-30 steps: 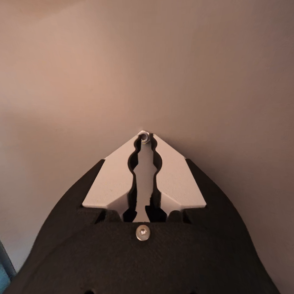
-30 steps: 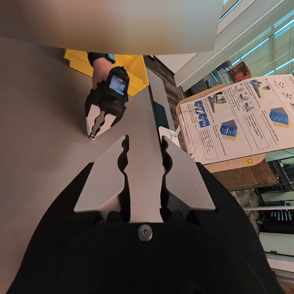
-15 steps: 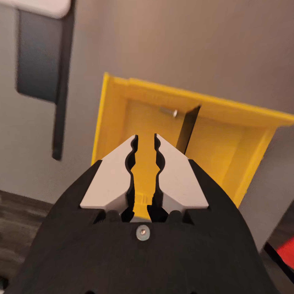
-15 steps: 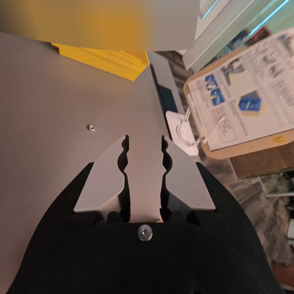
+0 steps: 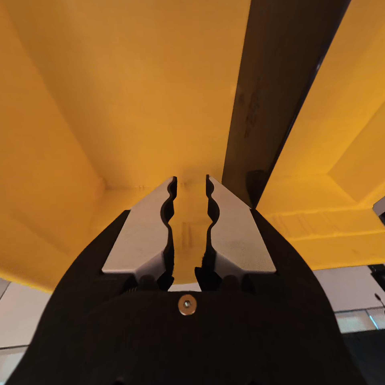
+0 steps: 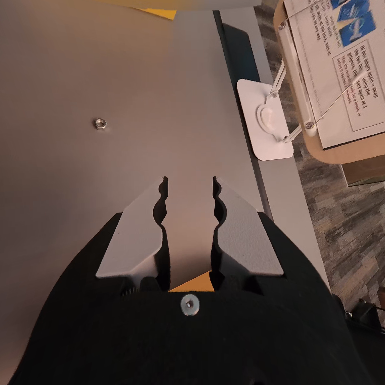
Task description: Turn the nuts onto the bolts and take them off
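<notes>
A small silver nut (image 6: pixel 100 123) lies flat on the grey table (image 6: pixel 145 93), ahead and to the left of my right gripper (image 6: pixel 189 179). The right gripper is open and empty, hovering above the table. My left gripper (image 5: pixel 191 178) is open and empty, its fingers deep inside a yellow bin (image 5: pixel 125 93), left of the bin's black divider (image 5: pixel 268 93). No bolt shows in either view.
The table's right edge (image 6: pixel 260 183) runs beside the right gripper. A white stand base (image 6: pixel 266 120) holds an instruction board (image 6: pixel 337 68) past that edge. A corner of a yellow bin (image 6: pixel 160 13) shows at the far side of the table, another (image 6: pixel 193 284) under the right gripper. The left gripper's tips are roughly 55 cm from the right gripper's. My right gripper's tips are some 20 cm from the small silver nut (image 6: pixel 100 123).
My left gripper let go of the nut on the table, opened, and moved into the yellow bin. My right gripper moved closer to the table, still open.
</notes>
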{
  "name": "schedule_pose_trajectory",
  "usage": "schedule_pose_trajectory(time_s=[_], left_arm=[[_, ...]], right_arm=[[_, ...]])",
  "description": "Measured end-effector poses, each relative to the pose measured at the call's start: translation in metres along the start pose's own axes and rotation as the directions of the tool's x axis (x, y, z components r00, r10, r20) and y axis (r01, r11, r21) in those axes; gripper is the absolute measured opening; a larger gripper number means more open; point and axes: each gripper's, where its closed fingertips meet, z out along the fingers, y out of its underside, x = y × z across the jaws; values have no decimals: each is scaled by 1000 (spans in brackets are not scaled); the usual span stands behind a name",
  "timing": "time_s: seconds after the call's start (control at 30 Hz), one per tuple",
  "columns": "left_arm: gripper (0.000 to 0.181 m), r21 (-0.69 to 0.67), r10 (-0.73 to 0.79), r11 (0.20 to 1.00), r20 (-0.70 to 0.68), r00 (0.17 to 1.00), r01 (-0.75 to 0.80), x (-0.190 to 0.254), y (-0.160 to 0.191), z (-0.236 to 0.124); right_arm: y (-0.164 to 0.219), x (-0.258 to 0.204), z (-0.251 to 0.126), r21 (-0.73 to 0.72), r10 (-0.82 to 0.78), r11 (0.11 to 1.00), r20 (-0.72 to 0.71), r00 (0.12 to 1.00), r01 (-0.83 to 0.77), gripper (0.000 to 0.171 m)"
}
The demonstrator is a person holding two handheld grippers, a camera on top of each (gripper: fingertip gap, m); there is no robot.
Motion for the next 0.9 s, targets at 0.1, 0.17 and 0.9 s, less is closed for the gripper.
schedule_pose_trajectory(time_s=[0.1,0.17,0.9], left_arm=[[27,-41,24,999,-22,999,-25,2,3,3],[27,-57,30,998,-39,999,-32,3,4,5],[24,158,-60,985,-56,997,68,-8,-16,-17]], right_arm=[[1,1,3,4,9,1000,7,1000,-9,43],[2,0,4,1,15,1000,16,1000,-15,43],[29,1,21,-58,69,996,70,995,-65,46]])
